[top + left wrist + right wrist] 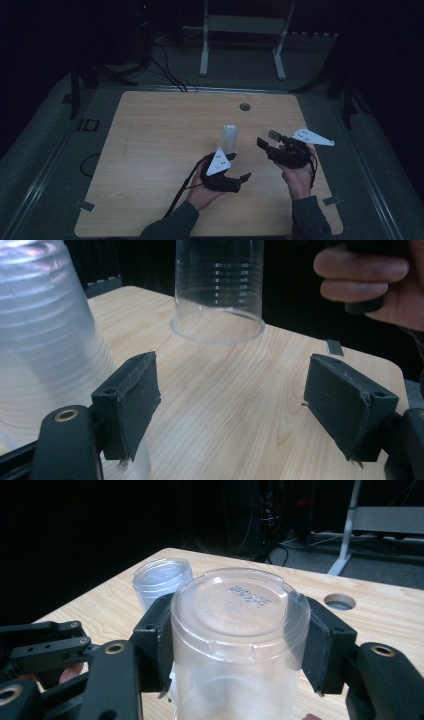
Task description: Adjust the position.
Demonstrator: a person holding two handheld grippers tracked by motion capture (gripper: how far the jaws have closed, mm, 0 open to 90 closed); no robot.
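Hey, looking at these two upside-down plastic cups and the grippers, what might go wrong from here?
1. The right gripper clamps the clear cup by its thin wall just below the upturned base; the wall may buckle or slip free.
2. The open left gripper has one jaw close beside the frosted cup; a small sideways move might tip it.

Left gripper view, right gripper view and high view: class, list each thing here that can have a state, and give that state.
single cup: upside down, clamped near its base, rim down at the table
stack of cups: upside down, standing on the table, not gripped
left gripper: open, nothing between its jaws
right gripper: shut on the single cup
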